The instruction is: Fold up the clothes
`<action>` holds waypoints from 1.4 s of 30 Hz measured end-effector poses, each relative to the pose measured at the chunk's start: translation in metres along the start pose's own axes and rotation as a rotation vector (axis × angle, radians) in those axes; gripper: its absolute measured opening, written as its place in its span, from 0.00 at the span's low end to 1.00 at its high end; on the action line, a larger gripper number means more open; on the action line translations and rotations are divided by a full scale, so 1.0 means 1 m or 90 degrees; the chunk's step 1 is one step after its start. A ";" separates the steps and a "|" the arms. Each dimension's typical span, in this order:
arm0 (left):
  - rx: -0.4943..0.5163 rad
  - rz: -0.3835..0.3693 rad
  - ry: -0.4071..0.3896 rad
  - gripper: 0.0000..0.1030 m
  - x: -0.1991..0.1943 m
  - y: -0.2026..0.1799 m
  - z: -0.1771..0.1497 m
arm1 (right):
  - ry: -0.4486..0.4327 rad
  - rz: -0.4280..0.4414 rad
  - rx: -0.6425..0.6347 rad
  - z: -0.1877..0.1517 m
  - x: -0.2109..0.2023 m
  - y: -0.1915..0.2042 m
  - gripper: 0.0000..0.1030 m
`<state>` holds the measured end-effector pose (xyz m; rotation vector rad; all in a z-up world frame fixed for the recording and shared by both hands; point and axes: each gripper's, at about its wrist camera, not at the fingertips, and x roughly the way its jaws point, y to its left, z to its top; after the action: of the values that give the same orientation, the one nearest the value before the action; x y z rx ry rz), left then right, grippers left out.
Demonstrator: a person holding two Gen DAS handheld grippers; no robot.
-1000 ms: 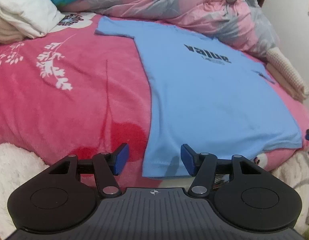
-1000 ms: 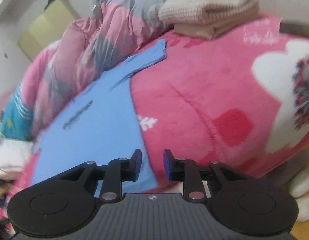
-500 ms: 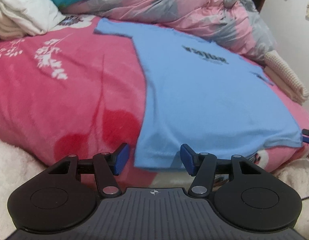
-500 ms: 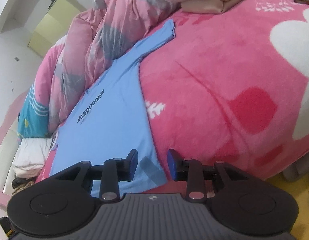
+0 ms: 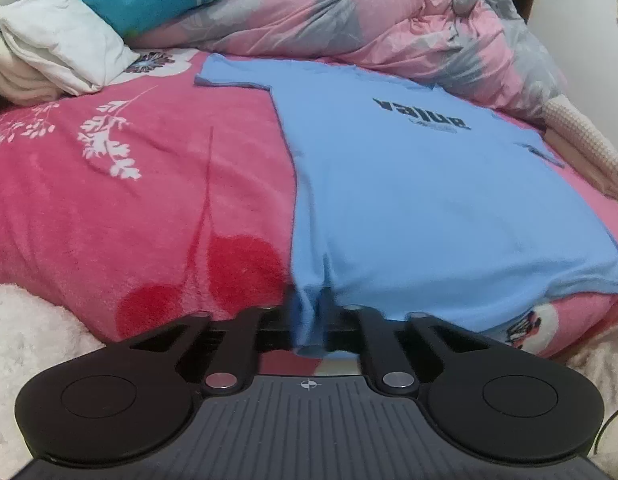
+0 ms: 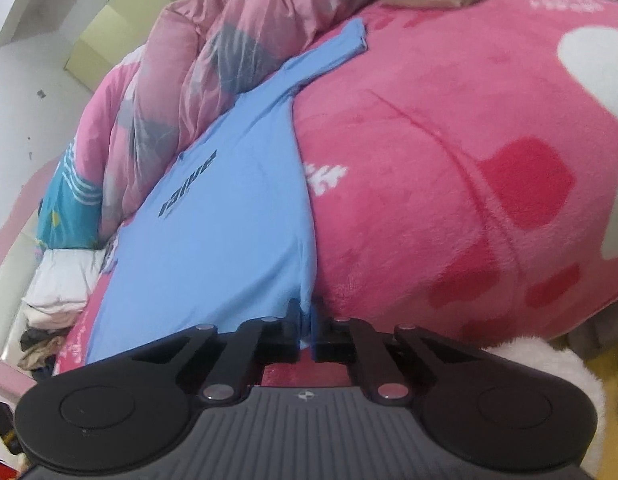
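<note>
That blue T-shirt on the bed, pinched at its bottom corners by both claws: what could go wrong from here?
Each grip looks thin. The left gripper and right gripper each pinch only a bit of hem of the blue T-shirt, so a corner might slip out when lifted. The fleecy pink blanket may drag on the cloth and wrinkle the fold. The far edge lies against the rumpled quilt and could snag.

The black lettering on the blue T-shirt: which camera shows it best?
The left wrist view. There the black lettering lies near the centre, large and sharp on the blue T-shirt, though upside down. In the right wrist view the lettering is smaller, turned sideways and stretched by the lens, so it is harder to read.
</note>
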<state>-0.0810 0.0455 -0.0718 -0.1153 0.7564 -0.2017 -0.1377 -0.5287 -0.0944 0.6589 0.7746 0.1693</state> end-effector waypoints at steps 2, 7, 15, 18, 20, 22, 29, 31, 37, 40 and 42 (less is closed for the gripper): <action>-0.012 -0.010 0.000 0.02 -0.007 0.002 0.005 | -0.016 0.004 -0.003 0.003 -0.015 0.005 0.03; -0.014 -0.028 0.010 0.01 -0.018 0.006 0.014 | -0.026 0.004 -0.014 0.009 -0.043 0.011 0.02; 0.041 -0.008 0.063 0.02 0.004 0.004 0.006 | 0.035 -0.060 0.002 0.002 -0.010 -0.007 0.03; 0.039 -0.025 0.067 0.07 0.004 0.010 0.007 | 0.041 -0.085 -0.008 0.001 -0.006 -0.004 0.05; 0.043 -0.033 0.070 0.19 0.002 0.015 0.007 | 0.028 -0.131 -0.036 -0.001 -0.014 0.003 0.12; 0.056 -0.025 0.076 0.28 -0.005 0.018 0.008 | 0.003 -0.181 -0.064 -0.004 -0.027 0.009 0.13; 0.096 -0.006 0.011 0.58 -0.029 0.016 0.030 | -0.099 -0.195 -0.114 -0.014 -0.058 0.043 0.14; 0.104 -0.025 -0.007 0.60 -0.023 0.006 0.038 | -0.111 -0.152 -0.134 -0.012 -0.051 0.058 0.14; 0.116 -0.089 -0.004 0.61 0.015 -0.036 0.051 | -0.084 -0.037 -0.244 -0.011 0.015 0.117 0.14; 0.136 -0.107 0.002 0.61 0.029 -0.052 0.046 | -0.065 -0.024 -0.288 -0.024 0.036 0.127 0.14; 0.145 -0.107 0.020 0.61 0.037 -0.057 0.041 | -0.020 -0.054 -0.285 -0.033 0.048 0.119 0.14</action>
<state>-0.0341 -0.0170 -0.0571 0.0407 0.7500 -0.4477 -0.1152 -0.4009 -0.0682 0.2041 0.7024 0.2448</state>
